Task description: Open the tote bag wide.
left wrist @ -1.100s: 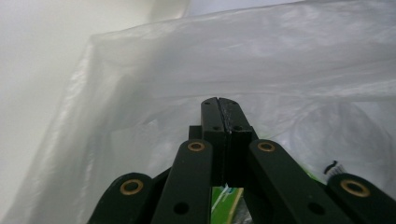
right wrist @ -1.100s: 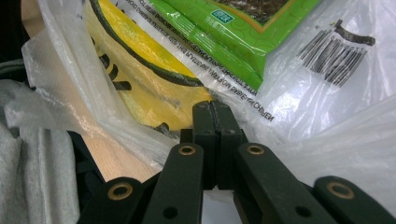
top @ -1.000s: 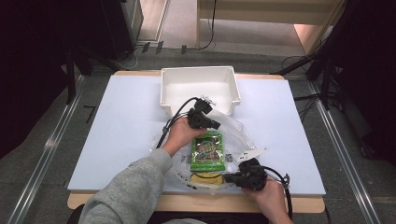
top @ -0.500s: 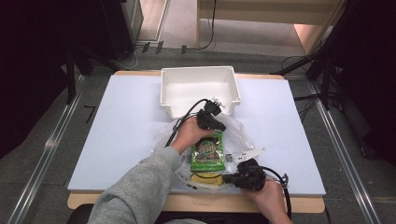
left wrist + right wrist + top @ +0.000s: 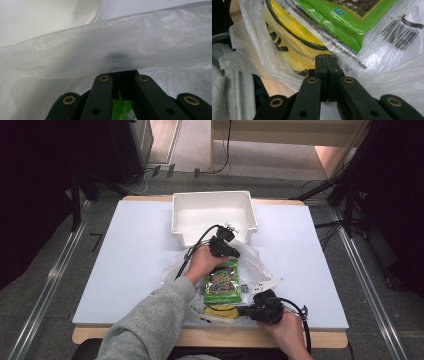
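Two grippers work a thin clear plastic bag (image 5: 252, 265) lying on the white desk (image 5: 130, 255), just in front of an empty white plastic bin (image 5: 212, 217). Left gripper (image 5: 231, 251) has its jaws pressed together, pinching the bag's far edge near the bin; film bunches over the tips in the left gripper view. Right gripper (image 5: 245, 310), jaws also closed, pinches the bag's near edge by its yellow print (image 5: 294, 47). Green snack packet (image 5: 223, 282) sits inside the bag, between both grippers.
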`<control>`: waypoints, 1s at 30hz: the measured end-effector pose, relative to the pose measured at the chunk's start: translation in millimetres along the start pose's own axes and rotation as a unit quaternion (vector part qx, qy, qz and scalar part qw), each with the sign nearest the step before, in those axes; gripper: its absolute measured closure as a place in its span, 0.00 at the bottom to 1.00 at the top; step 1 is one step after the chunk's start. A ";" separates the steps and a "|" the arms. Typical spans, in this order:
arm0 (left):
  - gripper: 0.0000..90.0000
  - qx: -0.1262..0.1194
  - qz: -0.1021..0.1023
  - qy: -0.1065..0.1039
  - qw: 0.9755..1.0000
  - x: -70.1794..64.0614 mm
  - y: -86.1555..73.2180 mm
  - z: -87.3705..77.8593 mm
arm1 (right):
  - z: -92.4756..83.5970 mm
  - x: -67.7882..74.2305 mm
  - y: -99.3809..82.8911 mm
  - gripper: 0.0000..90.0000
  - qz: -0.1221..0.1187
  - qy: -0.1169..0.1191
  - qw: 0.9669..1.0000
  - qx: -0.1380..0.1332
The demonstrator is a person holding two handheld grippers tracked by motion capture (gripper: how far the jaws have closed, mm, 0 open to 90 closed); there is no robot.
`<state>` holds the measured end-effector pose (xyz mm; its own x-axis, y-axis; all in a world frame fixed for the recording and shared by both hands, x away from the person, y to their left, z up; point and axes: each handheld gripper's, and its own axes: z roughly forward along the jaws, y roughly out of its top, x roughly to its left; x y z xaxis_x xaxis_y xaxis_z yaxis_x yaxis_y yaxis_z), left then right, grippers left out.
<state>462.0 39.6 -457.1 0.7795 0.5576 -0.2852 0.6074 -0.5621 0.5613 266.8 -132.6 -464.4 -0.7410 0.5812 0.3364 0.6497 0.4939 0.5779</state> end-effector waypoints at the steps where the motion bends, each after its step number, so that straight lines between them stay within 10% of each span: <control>1: 0.99 0.002 0.005 0.000 1.000 -1.2 0.5 -2.2 | 0.0 0.0 0.0 1.00 0.000 0.000 1.000 0.000; 17: 0.63 0.005 -0.014 -0.029 0.999 -12.0 0.4 -39.9 | -13.6 1.5 8.9 0.84 -0.001 -0.011 0.999 -0.046; 30: 0.53 -0.006 -0.018 -0.044 0.999 -18.9 -11.5 -62.2 | -20.7 5.6 19.2 0.76 -0.013 -0.018 0.998 -0.063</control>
<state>430.8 73.5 -409.9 0.7683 0.5206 -0.3724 0.6335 -0.5356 0.5584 271.6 -133.2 -436.1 -0.7491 0.5931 0.2951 0.6027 0.4255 0.6750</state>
